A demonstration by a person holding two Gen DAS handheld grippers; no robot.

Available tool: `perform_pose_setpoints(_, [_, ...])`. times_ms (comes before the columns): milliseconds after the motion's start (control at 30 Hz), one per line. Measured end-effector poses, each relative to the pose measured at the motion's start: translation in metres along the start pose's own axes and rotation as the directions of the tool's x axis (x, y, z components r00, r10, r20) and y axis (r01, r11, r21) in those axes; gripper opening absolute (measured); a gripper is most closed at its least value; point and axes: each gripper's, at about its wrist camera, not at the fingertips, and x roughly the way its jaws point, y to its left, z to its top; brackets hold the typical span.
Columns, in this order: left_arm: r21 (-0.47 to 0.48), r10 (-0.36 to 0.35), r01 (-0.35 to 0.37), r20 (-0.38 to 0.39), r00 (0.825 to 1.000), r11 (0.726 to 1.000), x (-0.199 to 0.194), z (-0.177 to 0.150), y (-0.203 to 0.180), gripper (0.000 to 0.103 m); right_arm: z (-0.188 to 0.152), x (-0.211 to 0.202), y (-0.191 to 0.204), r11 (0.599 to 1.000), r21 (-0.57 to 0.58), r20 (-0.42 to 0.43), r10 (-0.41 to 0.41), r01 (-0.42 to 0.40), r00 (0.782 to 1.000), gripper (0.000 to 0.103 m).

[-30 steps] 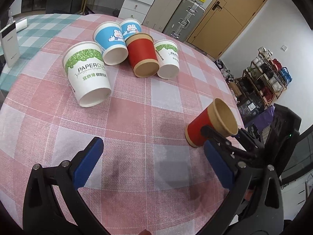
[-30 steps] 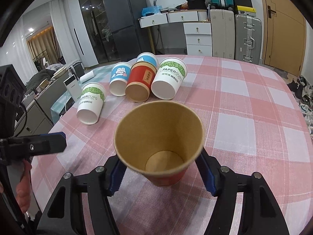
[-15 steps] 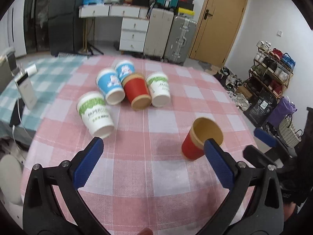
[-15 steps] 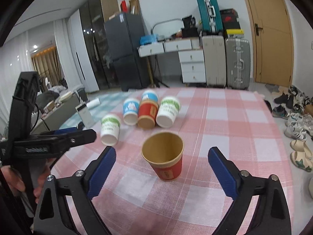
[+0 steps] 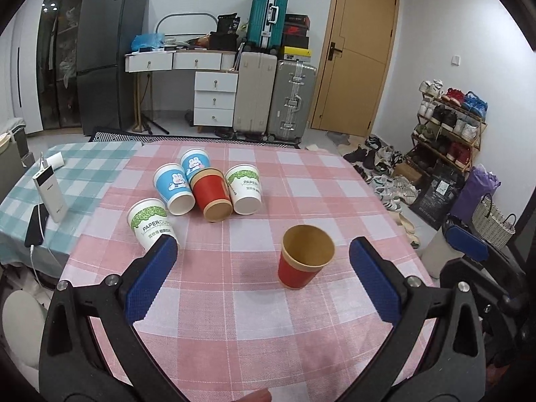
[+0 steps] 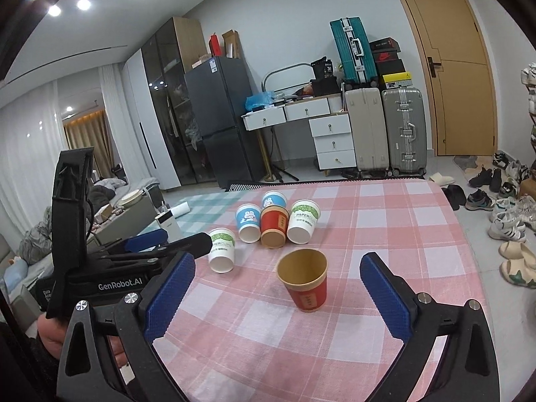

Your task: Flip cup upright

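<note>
Red paper cup (image 5: pixel 305 258) (image 6: pixel 305 281), kraft-brown inside with a rolled rim, tapered, upright on the desk (image 5: pixel 234 318) (image 6: pixel 385 234) with its pink-and-white woven check cloth; no longer between the blue ribbed pads. Right tongs (image 6: pixel 284 296) stand apart and empty, having let go and drawn well back since a second ago; left tongs (image 5: pixel 263 279), likewise apart, have pulled back too. Five more paper cups on their sides behind: two blue (image 5: pixel 174 187), one red (image 5: pixel 212 194), two white-green (image 5: pixel 244 187).
</note>
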Motion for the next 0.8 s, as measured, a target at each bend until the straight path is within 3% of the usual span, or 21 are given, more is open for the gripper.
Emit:
perform_pose_setpoints(400, [0.043, -0.002, 0.001, 0.017, 1.000, 0.999, -0.031, -0.009, -0.013, 0.102, -0.007, -0.021, 0.015, 1.000, -0.001, 0.016, 0.004, -0.004, 1.000, 0.101])
perform_pose_setpoints(800, [0.043, 0.007, -0.007, 0.020, 1.000, 0.999, -0.036, -0.009, -0.012, 0.102, -0.009, -0.026, 0.012, 1.000, 0.006, 0.020, 0.000, -0.001, 1.000, 0.101])
